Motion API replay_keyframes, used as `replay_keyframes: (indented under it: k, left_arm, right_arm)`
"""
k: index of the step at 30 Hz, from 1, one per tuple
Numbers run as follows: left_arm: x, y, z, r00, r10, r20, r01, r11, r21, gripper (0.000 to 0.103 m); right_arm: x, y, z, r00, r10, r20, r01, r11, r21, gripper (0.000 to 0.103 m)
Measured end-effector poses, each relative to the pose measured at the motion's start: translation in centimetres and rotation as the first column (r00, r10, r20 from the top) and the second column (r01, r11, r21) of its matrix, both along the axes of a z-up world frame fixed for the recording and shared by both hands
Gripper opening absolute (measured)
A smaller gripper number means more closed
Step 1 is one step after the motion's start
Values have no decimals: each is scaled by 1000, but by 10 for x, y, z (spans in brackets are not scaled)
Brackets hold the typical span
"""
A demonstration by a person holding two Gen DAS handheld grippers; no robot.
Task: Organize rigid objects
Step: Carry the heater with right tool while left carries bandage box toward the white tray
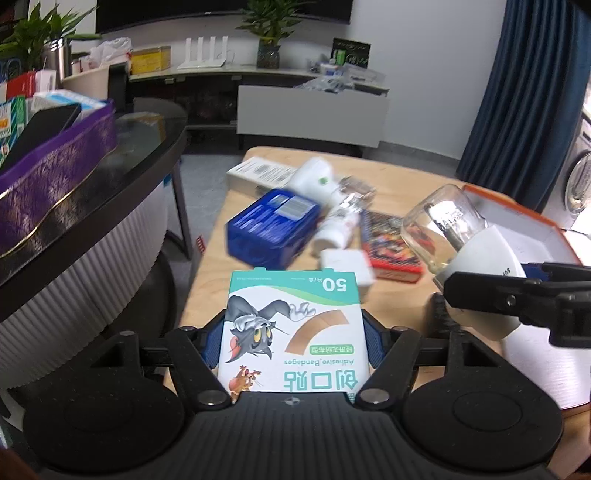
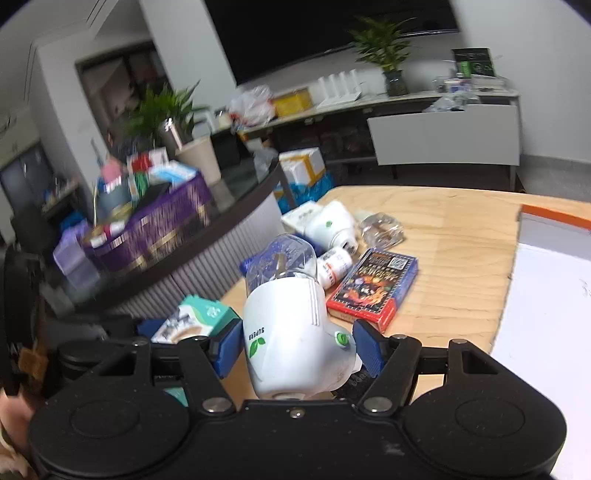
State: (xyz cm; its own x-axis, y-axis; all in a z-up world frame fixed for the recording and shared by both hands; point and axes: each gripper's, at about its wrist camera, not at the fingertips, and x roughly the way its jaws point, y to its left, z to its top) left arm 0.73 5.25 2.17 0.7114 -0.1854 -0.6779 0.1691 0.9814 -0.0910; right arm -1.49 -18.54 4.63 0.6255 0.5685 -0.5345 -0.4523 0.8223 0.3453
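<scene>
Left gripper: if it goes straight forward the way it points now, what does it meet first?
Probably the blue box, lying just beyond the bandage box that the left gripper holds; depth is unclear.

At your ten o'clock sits a purple box (image 1: 55, 177) crammed with packets. Dead ahead, a potted plant (image 1: 269, 33) and white router (image 1: 201, 51) share the far shelf (image 1: 258, 74).

I read "Adhesive Bandages", "50" and Chinese characters, upside down to me, on the near bandage box (image 1: 295, 332). The white bulb base (image 2: 291, 332) says "SUPERB" beside a green leaf mark.
</scene>
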Motion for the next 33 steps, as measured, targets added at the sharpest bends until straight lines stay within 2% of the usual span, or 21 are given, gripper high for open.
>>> replay_keyframes:
  k: [4,9,13,20,26,33]
  left_arm:
    - [-4,-20,13,999,-40,23,40,999,-19,71]
    - [-3,-51,24,994,-100,32,102,994,-50,71]
    - [2,-82,30,987,-158,30,160,984,-77,71]
    - [20,-136,41,964,-264,43,266,960,-81,72]
    - [21,-170,39,954,-298,39,301,948,-104,72]
    - [21,-187,43,952,-303,48,306,948,-82,72]
  right_arm:
    - [-10,-25,15,997,-78,14,77,995,60,78]
    - [-23,-66,33,980,-196,41,192,978,81,78]
    - [-34,-101,42,955,-293,55,287,953,91,78]
    - [-48,-155,57,900,-424,101,420,906,61,78]
    - [-54,-184,54,876,-470,112,470,882,27,78]
    - [-49,-201,46,857,-506,96,507,862,16,78]
